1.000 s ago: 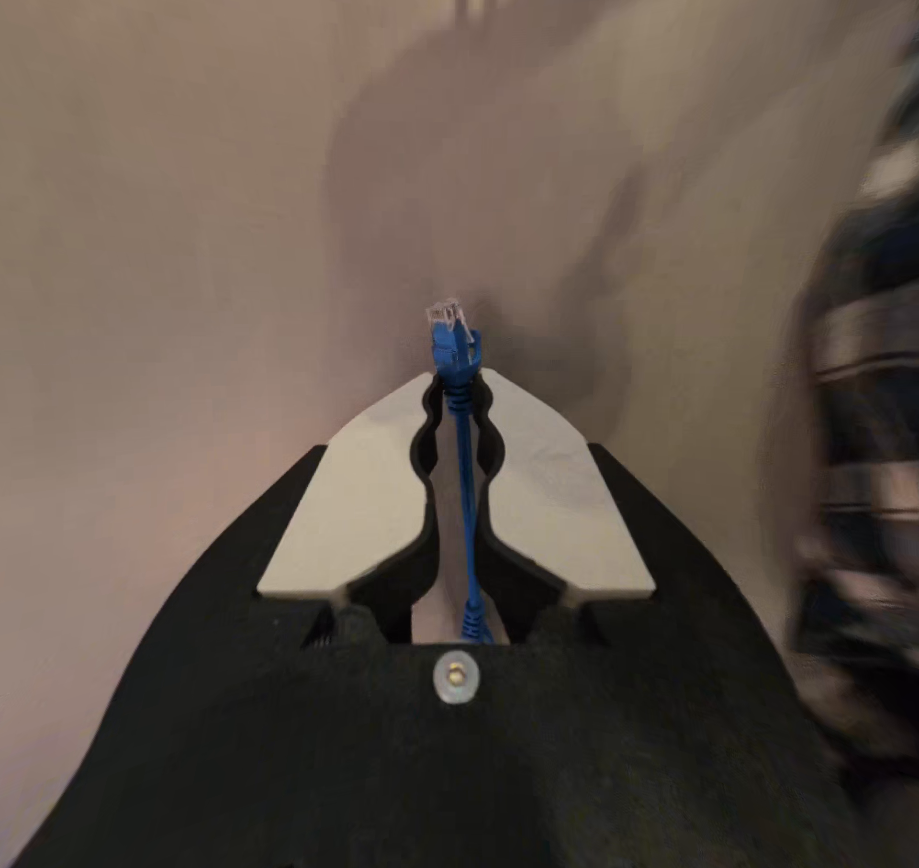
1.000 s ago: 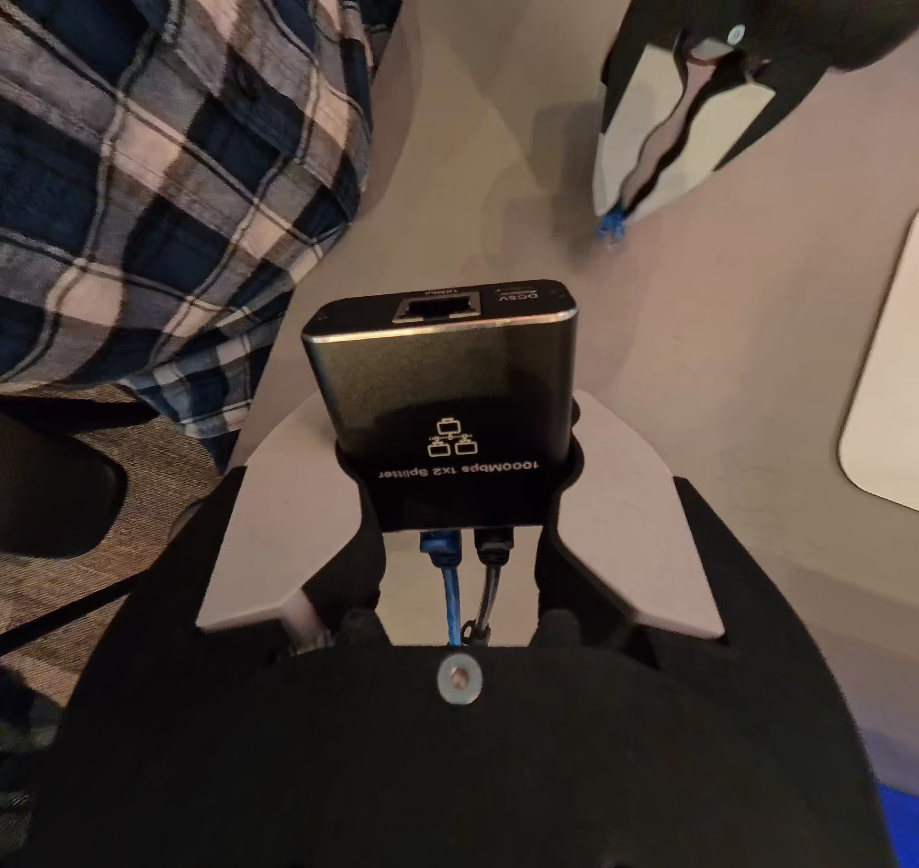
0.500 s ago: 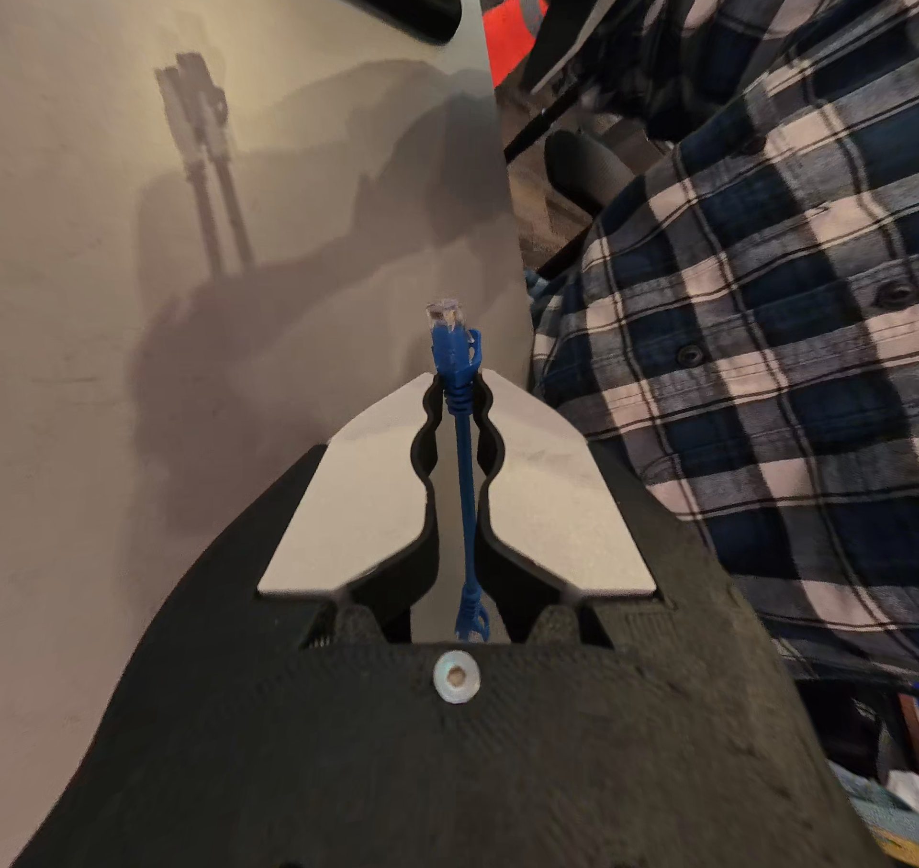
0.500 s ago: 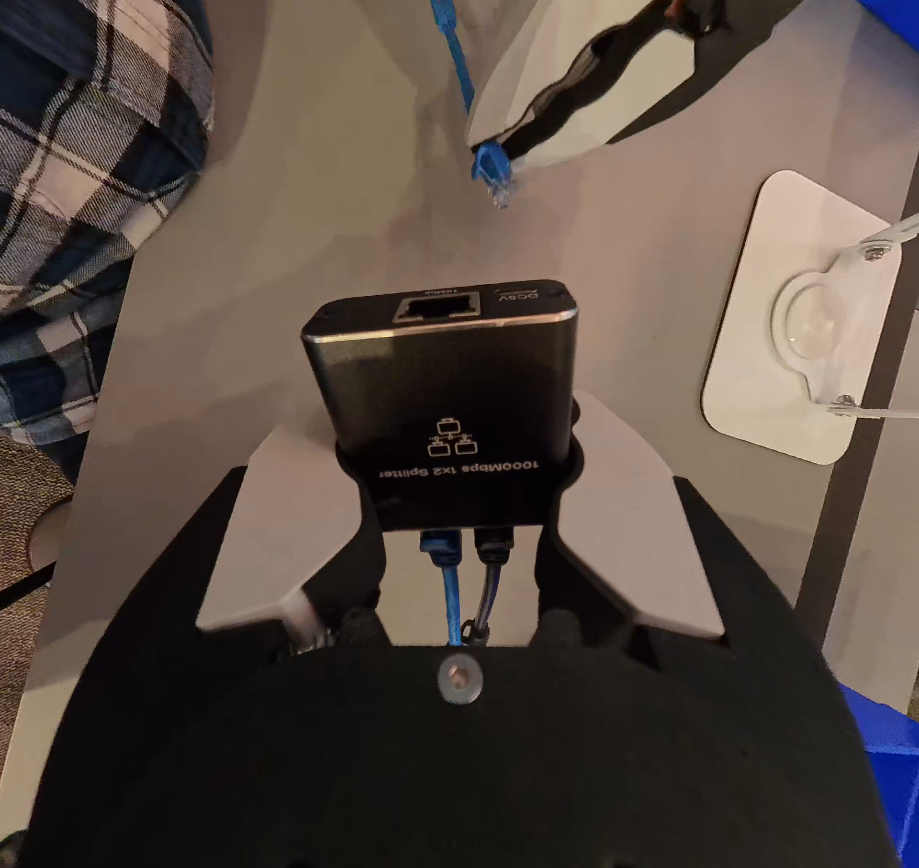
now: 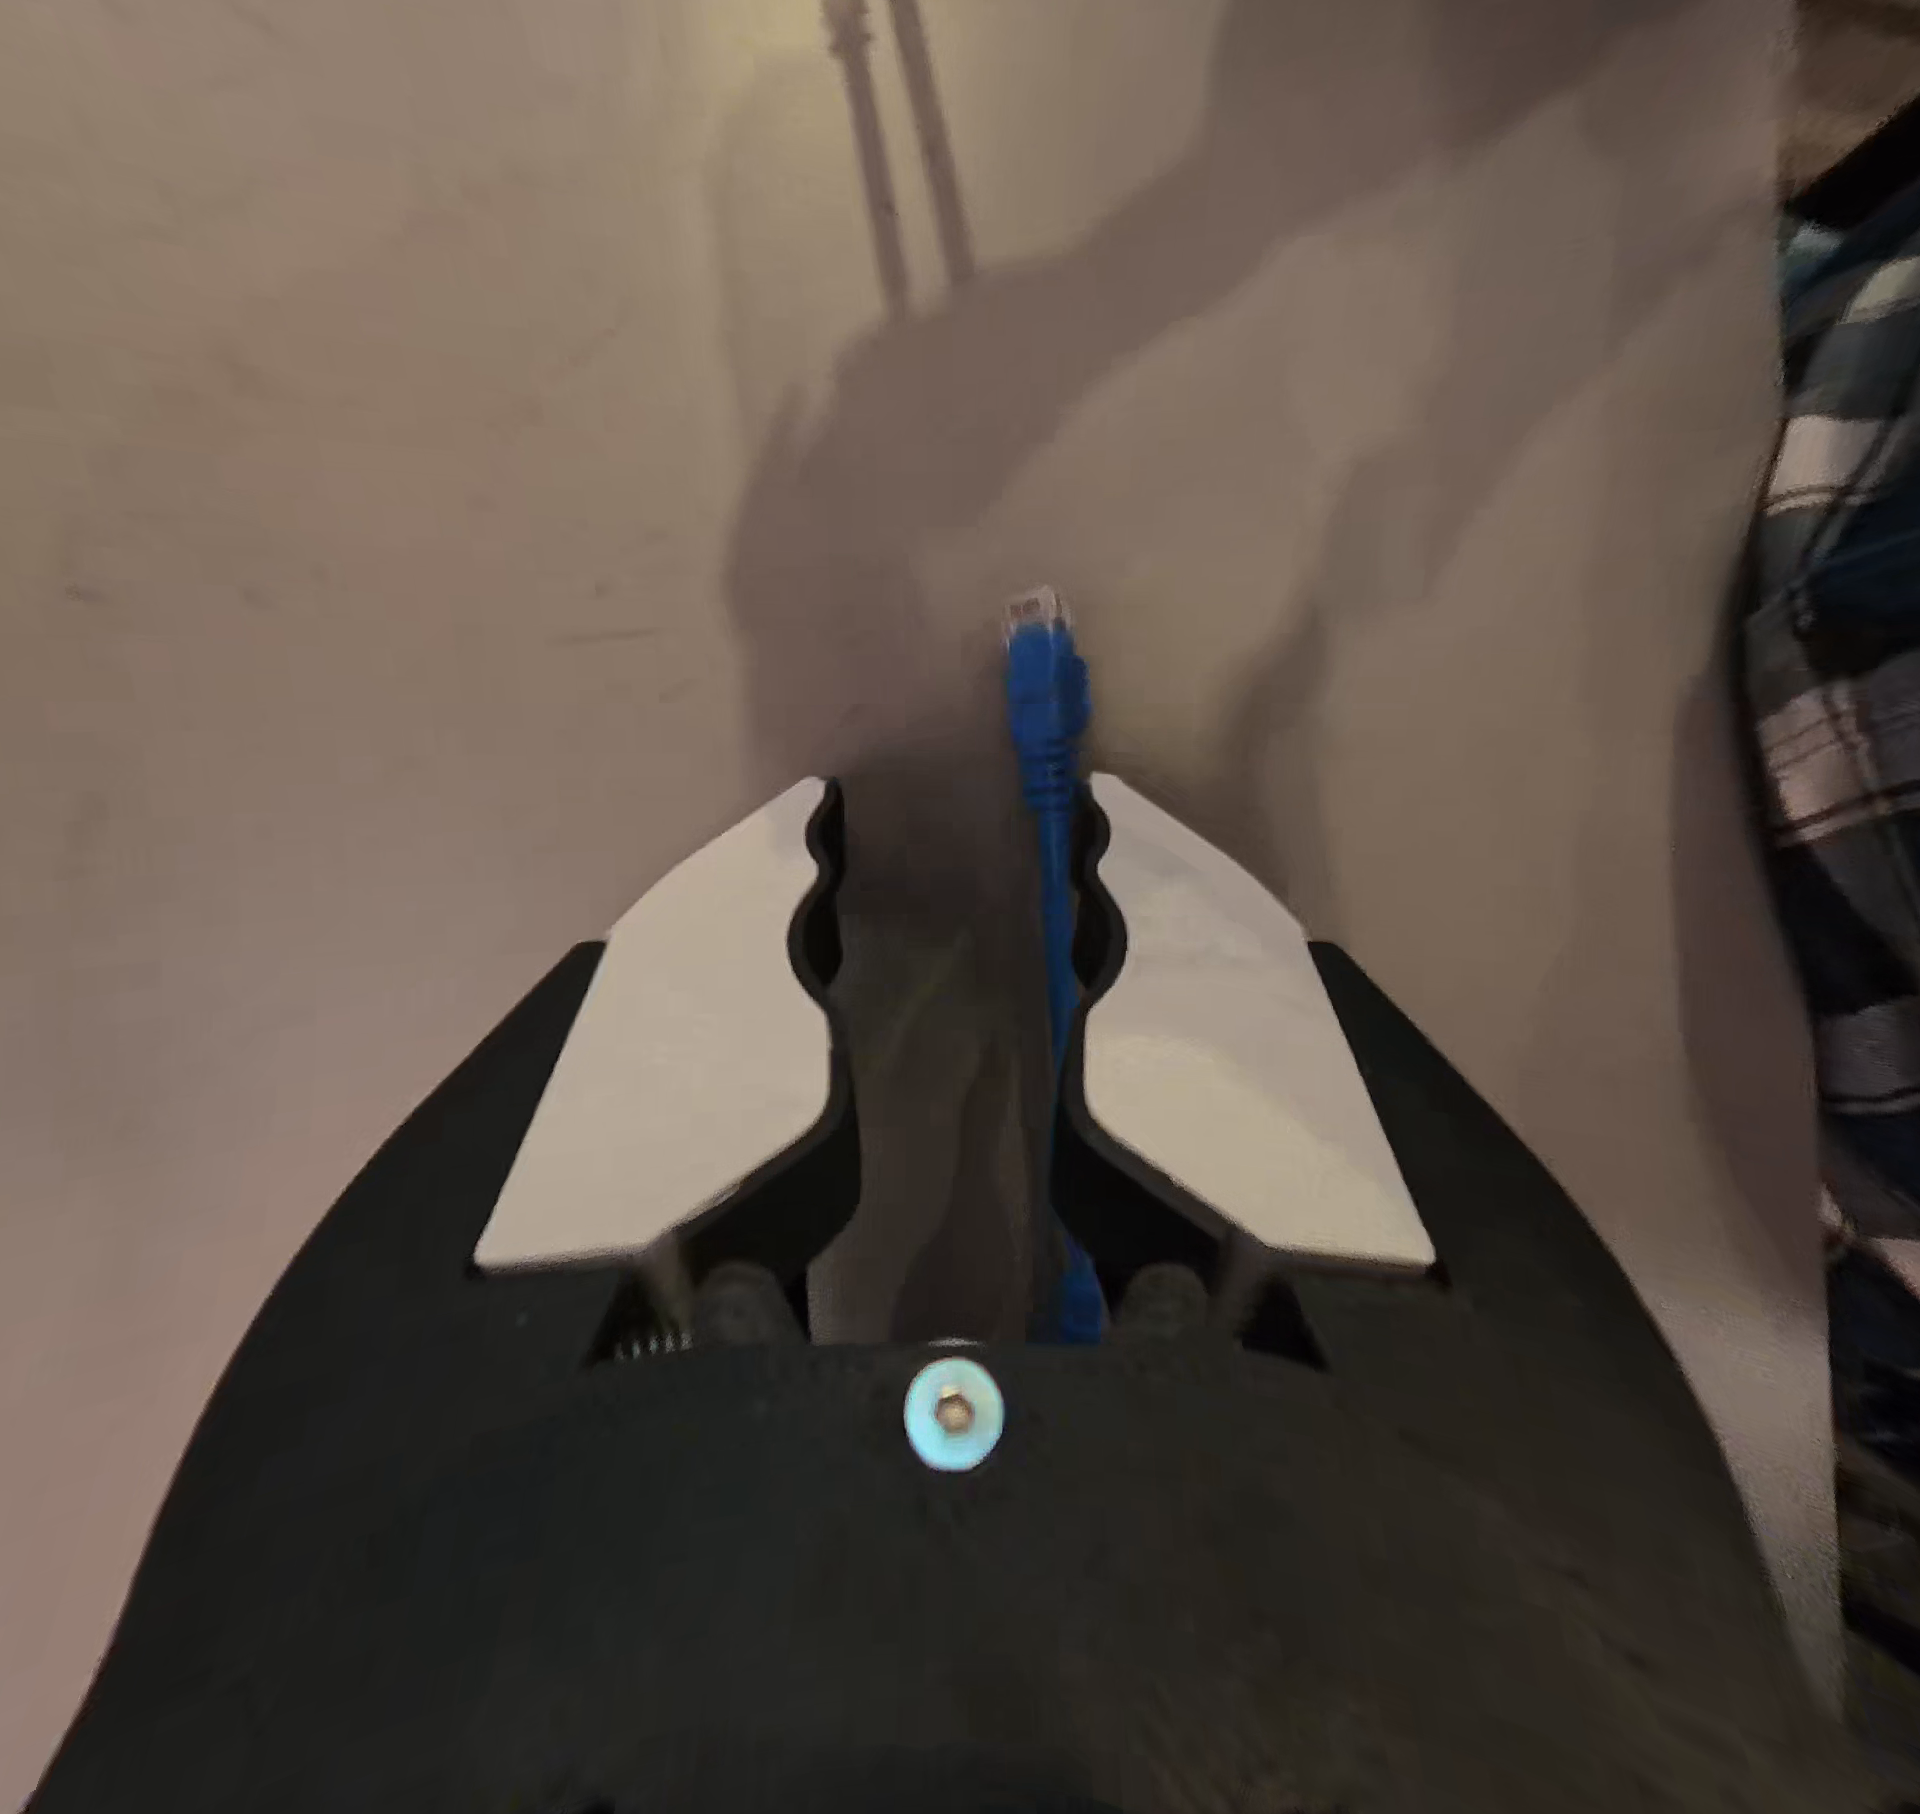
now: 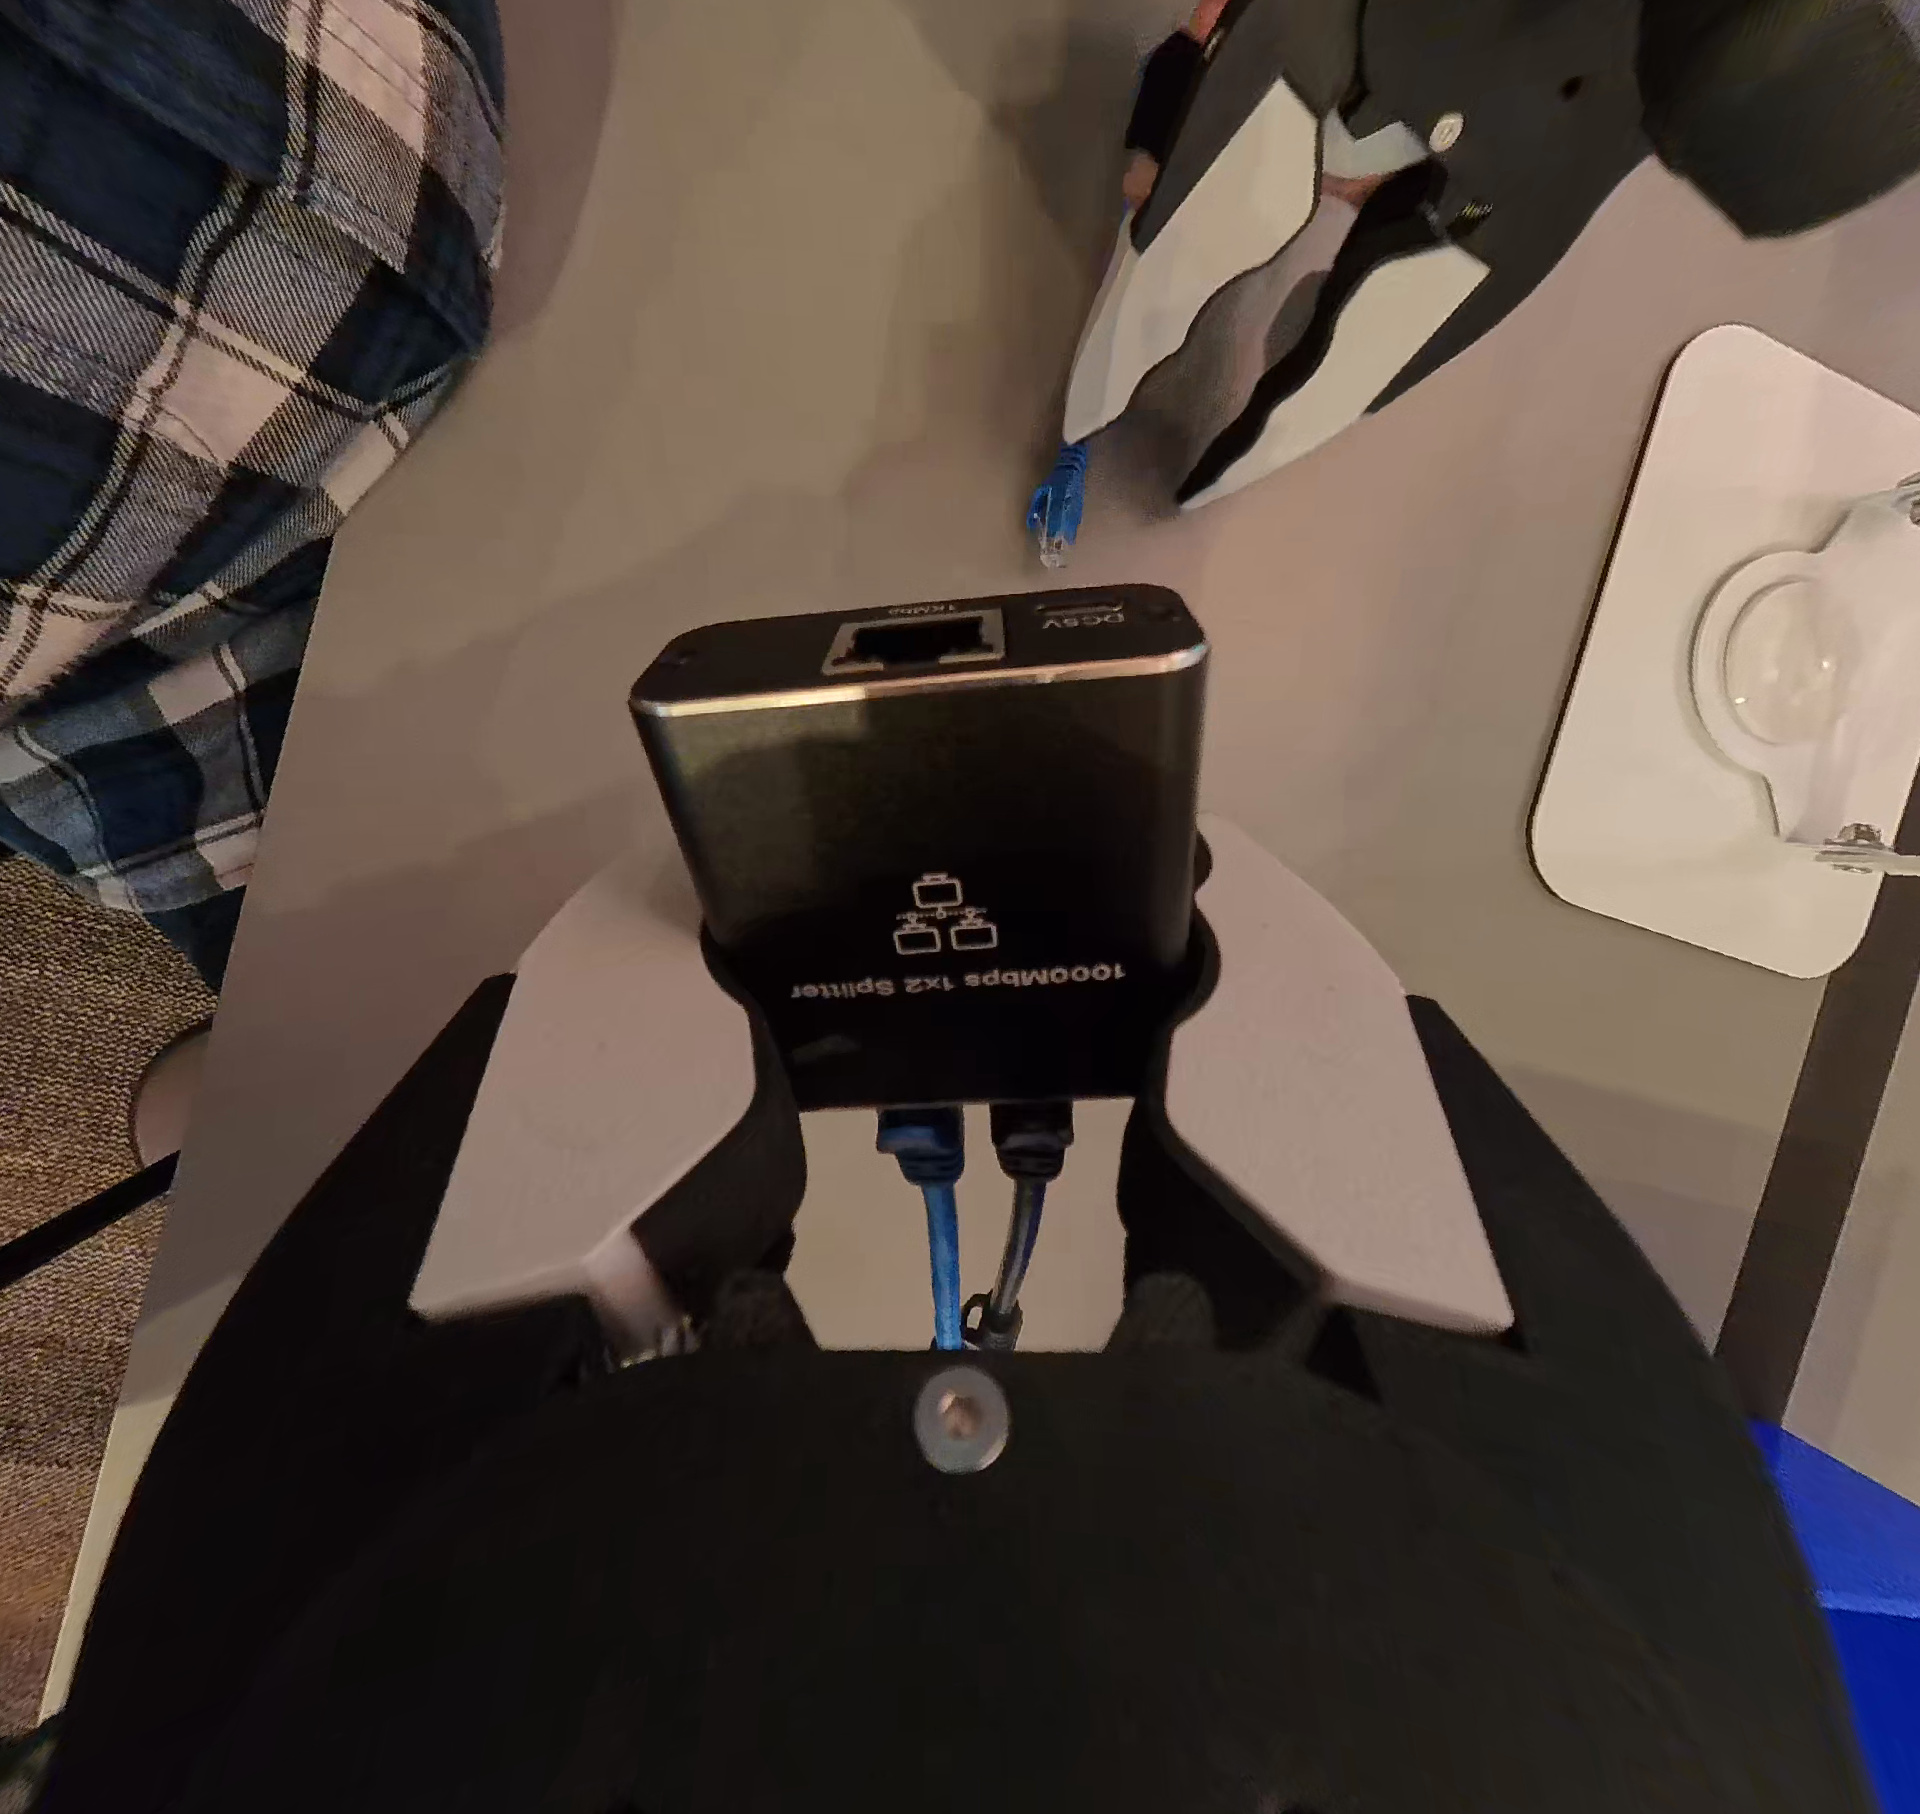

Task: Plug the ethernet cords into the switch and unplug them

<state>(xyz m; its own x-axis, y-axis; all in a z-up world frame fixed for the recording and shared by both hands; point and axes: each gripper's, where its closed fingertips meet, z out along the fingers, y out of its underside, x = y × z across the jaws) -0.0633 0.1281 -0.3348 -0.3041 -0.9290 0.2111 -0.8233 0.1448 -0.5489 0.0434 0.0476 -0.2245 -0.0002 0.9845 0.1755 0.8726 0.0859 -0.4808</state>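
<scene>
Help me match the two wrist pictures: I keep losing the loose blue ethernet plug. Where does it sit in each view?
Left wrist view: the blue plug is just right of centre, sticking up past the right fingertip of the open left gripper.
Right wrist view: the plug is upper centre-right, beyond the black switch, pointing toward it.
Shared landmark: the grey table, and the plaid shirt at one edge.
</scene>
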